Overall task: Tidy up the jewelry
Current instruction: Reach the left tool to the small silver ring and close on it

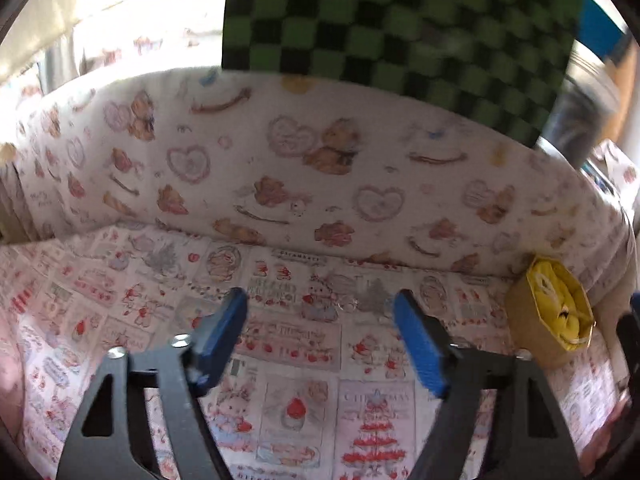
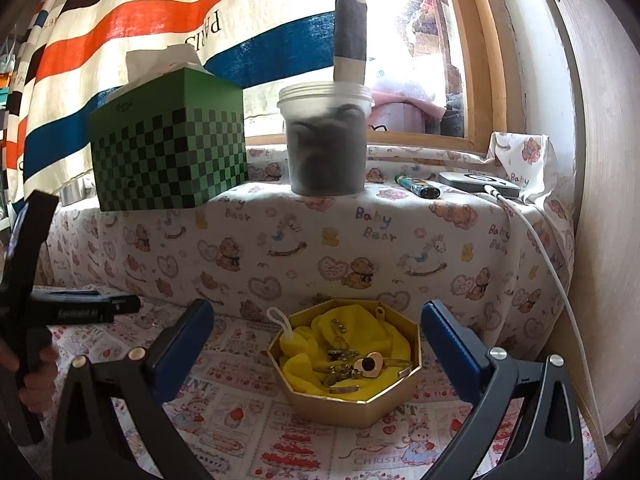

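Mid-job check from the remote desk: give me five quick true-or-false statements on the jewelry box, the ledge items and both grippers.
1. The gold octagonal box is lined with yellow cloth. True.
2. The right gripper is clamped on the box. False: its jaws stand open around it, apart.
3. The green checkered box sits on the ledge. True.
4. The left gripper holds a necklace. False: nothing is between its jaws.
5. The plastic jar is empty. False: dark contents fill it.

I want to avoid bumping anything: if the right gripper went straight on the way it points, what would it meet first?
Most likely the gold octagonal box, which sits ahead between the open fingers of the right gripper, with jewelry on its yellow cloth. Depth is hard to judge, and nothing shows in between.
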Tool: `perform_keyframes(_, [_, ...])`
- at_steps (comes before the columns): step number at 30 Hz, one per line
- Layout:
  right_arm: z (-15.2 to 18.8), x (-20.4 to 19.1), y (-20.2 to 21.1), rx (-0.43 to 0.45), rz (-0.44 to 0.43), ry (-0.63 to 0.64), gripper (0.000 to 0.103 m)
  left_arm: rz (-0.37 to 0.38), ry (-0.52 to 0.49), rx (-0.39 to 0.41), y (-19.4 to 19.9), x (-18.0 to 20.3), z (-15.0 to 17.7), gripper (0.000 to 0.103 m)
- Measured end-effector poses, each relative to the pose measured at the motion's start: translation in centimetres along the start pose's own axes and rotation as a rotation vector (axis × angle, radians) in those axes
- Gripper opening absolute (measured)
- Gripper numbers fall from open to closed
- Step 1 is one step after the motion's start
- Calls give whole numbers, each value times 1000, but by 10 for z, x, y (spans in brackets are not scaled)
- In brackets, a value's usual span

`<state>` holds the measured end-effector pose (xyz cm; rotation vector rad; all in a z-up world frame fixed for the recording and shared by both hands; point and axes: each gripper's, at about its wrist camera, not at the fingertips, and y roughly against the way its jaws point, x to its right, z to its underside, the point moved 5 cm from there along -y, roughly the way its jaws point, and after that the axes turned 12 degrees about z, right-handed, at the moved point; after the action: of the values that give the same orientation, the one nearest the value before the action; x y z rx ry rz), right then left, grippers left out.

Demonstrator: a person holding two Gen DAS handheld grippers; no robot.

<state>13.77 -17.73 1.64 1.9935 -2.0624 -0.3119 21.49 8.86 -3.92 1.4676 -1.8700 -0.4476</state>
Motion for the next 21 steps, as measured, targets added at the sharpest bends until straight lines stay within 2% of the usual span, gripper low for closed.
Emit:
perform_keyframes(2, [0,2,-2,-8,12,-6,103,35,19,-43,-12,-3,-3,54])
perform_keyframes(4, [0,7,-4,-10,34,-16,103,25,-17,-91,-27,-3,-4,37])
perform_keyframes(5, [-1,10,-5,-10,62,-17,103,23,-45,-112,-34,0,-4,34])
perform_keyframes(7, [-1,15,-7,-9,108,-17,103,21,-76,-128,-42,3,-2,33])
perform_keyframes(10, [-1,17,-7,-9,112,-26,103,34,-97,-124,-49,10,1,33])
perform_keyframes(13, [-1,17,-8,-7,114,-13,103,5,-119,-105,-53,15,4,31])
perform_keyframes(15, [-1,16,-8,-3,124,1,103,22,-130,-128,-59,19,7,26])
perform_keyframes(21, [0,15,-8,-1,131,7,103,-26,-145,-144,-67,28,13,17])
